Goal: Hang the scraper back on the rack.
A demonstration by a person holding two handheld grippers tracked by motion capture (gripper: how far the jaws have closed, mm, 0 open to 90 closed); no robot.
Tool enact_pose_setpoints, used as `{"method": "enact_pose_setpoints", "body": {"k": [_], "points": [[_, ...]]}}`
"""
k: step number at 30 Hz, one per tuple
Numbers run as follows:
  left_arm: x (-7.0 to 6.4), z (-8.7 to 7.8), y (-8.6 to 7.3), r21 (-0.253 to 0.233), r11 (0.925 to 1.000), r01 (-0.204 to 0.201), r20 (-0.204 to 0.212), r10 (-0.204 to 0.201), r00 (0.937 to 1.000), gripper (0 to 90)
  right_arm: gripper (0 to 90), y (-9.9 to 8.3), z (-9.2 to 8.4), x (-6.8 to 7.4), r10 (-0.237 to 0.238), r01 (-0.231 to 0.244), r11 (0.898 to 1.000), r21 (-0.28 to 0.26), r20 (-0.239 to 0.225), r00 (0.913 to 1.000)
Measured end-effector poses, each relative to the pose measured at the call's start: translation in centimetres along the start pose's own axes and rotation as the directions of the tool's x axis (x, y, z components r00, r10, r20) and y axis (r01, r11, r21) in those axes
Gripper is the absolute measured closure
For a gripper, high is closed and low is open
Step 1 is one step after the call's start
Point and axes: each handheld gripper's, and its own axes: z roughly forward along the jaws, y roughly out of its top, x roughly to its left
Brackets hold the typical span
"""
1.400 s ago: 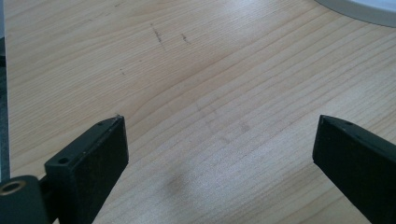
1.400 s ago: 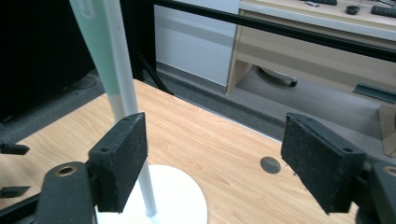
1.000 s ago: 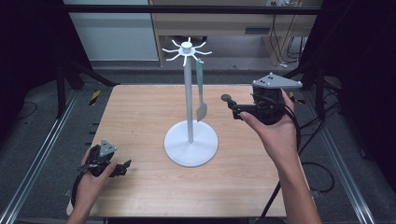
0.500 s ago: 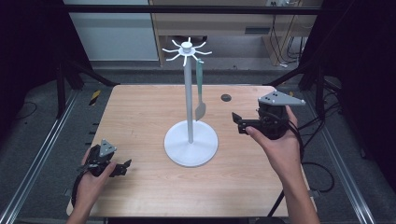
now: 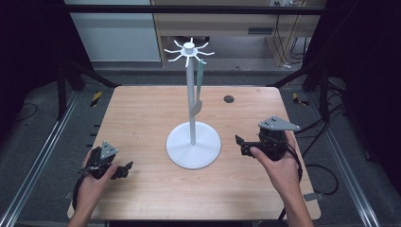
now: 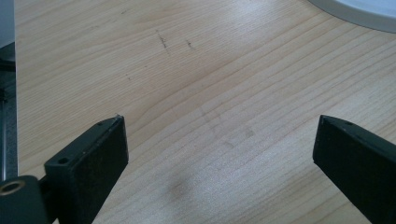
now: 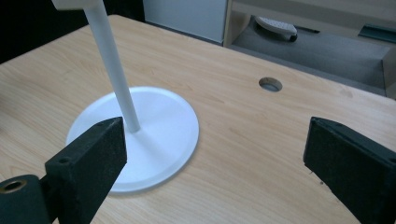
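I see a wooden table (image 5: 142, 123) from above, with a white stand (image 5: 193, 142) at the centre of the frame, its round base flat on the wood. A grey-green spoon-like utensil (image 5: 198, 90) hangs from the spoked top, just beside the pole. My left gripper (image 5: 124, 170) sits at lower left, jaws spread wide over bare wood. My right gripper (image 5: 240, 145), right of centre near the base, is also released and holds nothing.
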Motion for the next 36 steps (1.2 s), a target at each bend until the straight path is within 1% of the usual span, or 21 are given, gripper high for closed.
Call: {"method": "enact_pose_setpoints", "body": {"k": [3,4,5,8,15,17,20,27,28,31,33,36], "points": [[0.0,0.0,0.0,0.001,1.0,0.0,-0.001,0.0,1.0,3.0,6.8,-1.3,0.6,-0.1,0.003,-0.003,1.0,0.016,0.001,1.0],[0.0,0.0,0.0,0.0,1.0,-0.001,-0.001,0.001,1.0,3.1,8.6,-1.7,0.8,0.0,0.008,-0.008,1.0,0.021,-0.003,1.0],[0.0,0.0,0.0,0.0,1.0,-0.001,-0.001,0.001,1.0,3.0,10.3,-2.1,1.0,-0.1,0.002,-0.002,1.0,0.029,-0.012,0.9999],[0.0,0.0,0.0,-0.002,1.0,-0.001,0.0,0.001,1.0,3.0,8.1,-3.2,1.6,-0.1,0.014,-0.012,0.999,0.052,-0.029,0.9995],[0.0,0.0,0.0,-0.001,1.0,-0.003,0.002,0.003,1.0,3.0,7.6,-5.2,3.2,-0.4,0.038,-0.037,0.996,0.086,-0.006,0.9993],[0.0,0.0,0.0,-0.001,1.0,-0.003,0.002,0.003,1.0,3.1,9.4,-5.8,3.7,-0.6,0.047,-0.047,0.994,0.101,-0.001,0.9989],[0.0,0.0,0.0,-0.001,1.0,-0.004,0.002,0.004,1.0,3.0,9.7,-6.8,4.7,-0.8,0.065,-0.065,0.99,0.127,0.001,0.9979],[-0.1,0.0,0.0,0.002,1.0,-0.007,0.002,0.007,1.0,3.0,9.9,-8.0,6.2,-1.3,0.086,-0.089,0.985,0.146,0.027,0.9959],[-0.1,0.0,0.0,0.002,1.0,-0.007,0.003,0.007,1.0,3.0,9.9,-8.1,6.4,-1.3,0.09,-0.094,0.985,0.148,0.037,0.9953],[-0.1,0.0,0.0,0.003,0.9999,-0.01,0.003,0.01,0.9999,3.1,9.9,-8.4,6.8,-1.4,0.108,-0.113,0.982,0.152,0.047,0.9931],[-0.1,0.1,0.0,0.003,0.9999,-0.011,0.003,0.011,0.9999,3.1,9.9,-8.6,7.0,-1.4,0.106,-0.113,0.98,0.162,0.053,0.993],[-0.1,0.1,0.0,0.004,0.9999,-0.011,0.003,0.011,0.9999,3.0,9.9,-9.0,7.2,-1.6,0.116,-0.125,0.979,0.16,0.063,0.9912]]}}
